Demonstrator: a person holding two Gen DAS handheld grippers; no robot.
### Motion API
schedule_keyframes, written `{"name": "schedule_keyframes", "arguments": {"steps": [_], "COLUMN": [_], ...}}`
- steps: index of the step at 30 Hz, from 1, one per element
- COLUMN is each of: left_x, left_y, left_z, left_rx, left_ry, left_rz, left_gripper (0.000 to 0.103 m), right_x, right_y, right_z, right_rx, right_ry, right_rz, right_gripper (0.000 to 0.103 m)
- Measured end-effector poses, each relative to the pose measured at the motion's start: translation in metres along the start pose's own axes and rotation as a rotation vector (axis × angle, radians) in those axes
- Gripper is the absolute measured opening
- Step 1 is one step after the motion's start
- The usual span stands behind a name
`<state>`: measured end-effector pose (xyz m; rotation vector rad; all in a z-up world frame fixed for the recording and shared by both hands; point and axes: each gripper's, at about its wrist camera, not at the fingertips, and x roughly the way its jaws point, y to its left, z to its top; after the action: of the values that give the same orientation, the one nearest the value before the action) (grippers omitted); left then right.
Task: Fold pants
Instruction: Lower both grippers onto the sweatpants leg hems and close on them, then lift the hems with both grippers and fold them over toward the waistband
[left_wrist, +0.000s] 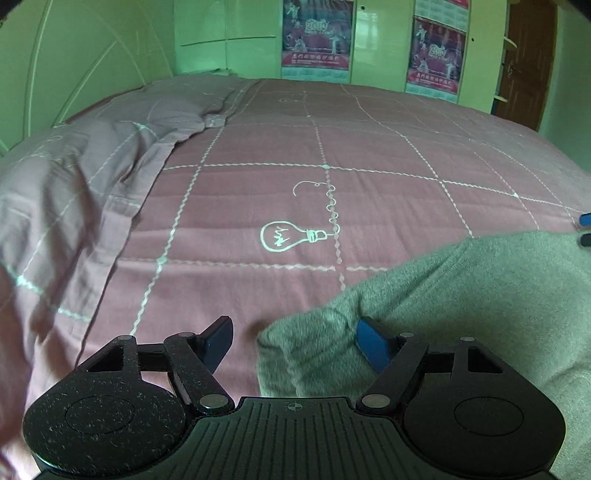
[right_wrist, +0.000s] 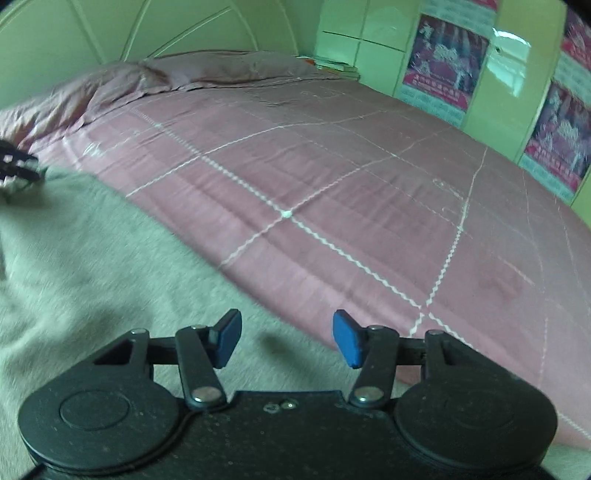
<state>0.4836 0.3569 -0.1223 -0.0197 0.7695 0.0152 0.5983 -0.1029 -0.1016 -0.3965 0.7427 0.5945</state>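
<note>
- Left wrist view, far left: rumpled pink pillows (left_wrist: 92, 155) by the headboard, blurred and cut off at the frame edge.
- Middle: pink bed sheet (left_wrist: 258, 155) with a white grid and a light bulb drawing (left_wrist: 291, 236), sharp enough to read.
- My left gripper (left_wrist: 295, 341): fingers (left_wrist: 373, 347) spread apart, not clenched. The edge of the grey pants (left_wrist: 461, 295) lies between them, near the right-side finger. Whether that pad touches the cloth, can't tell; the other pad is clear of it over bare sheet.
- Pants run out of frame at right and bottom, so their full shape is hidden.
- Far right edge: two blue tips, probably my other gripper, mostly cut off.
- Back wall: green wardrobe doors with posters (left_wrist: 316, 35), text too small to read.
- Right wrist view, far left: a dark blurred object at the edge over the pants (right_wrist: 92, 258), likely my left gripper, can't confirm.
- Pants fill the lower left of this view, smeared by motion; lower part hidden behind the gripper body.
- My right gripper (right_wrist: 286, 338): fingers (right_wrist: 347, 343) apart, nothing pinched. It hangs over the pants' edge where cloth meets sheet (right_wrist: 369, 184).
- Right: posters (right_wrist: 443, 62) on the wardrobe, blurred.
</note>
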Motion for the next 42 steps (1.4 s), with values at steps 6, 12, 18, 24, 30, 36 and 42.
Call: {"name": "schedule_keyframes", "arguments": {"steps": [6, 12, 18, 24, 30, 36, 42], "left_x": [0.003, 0.021, 0.025, -0.054, -0.169, -0.230, -0.250], "left_y": [-0.004, 0.001, 0.006, -0.001, -0.012, -0.033, -0.049], "left_z": [0.004, 0.001, -0.002, -0.005, -0.037, -0.116, -0.189], "left_rx": [0.011, -0.012, -0.043, 0.035, 0.167, 0.192, 0.074], "left_ry": [0.015, 0.030, -0.018, -0.268, -0.430, -0.382, -0.218], "left_rz": [-0.077, -0.137, -0.146, -0.171, -0.234, -0.219, -0.127], "left_gripper": [0.075, 0.075, 0.032, 0.023, 0.023, 0.023, 0.061], "right_x": [0.010, 0.021, 0.013, -0.084, -0.207, -0.263, -0.267], "right_y": [-0.017, -0.022, -0.021, -0.008, 0.036, 0.103, 0.136], "right_z": [0.006, 0.006, 0.008, 0.007, -0.027, -0.113, -0.202], "right_rx": [-0.052, -0.105, -0.053, -0.116, -0.219, -0.208, 0.078], "right_ry": [0.045, 0.162, 0.145, -0.021, -0.116, -0.103, -0.095], "right_rz": [0.101, 0.176, 0.128, 0.095, 0.081, 0.097, 0.034], "right_gripper": [0.040, 0.039, 0.000, 0.000, 0.000, 0.000, 0.013]}}
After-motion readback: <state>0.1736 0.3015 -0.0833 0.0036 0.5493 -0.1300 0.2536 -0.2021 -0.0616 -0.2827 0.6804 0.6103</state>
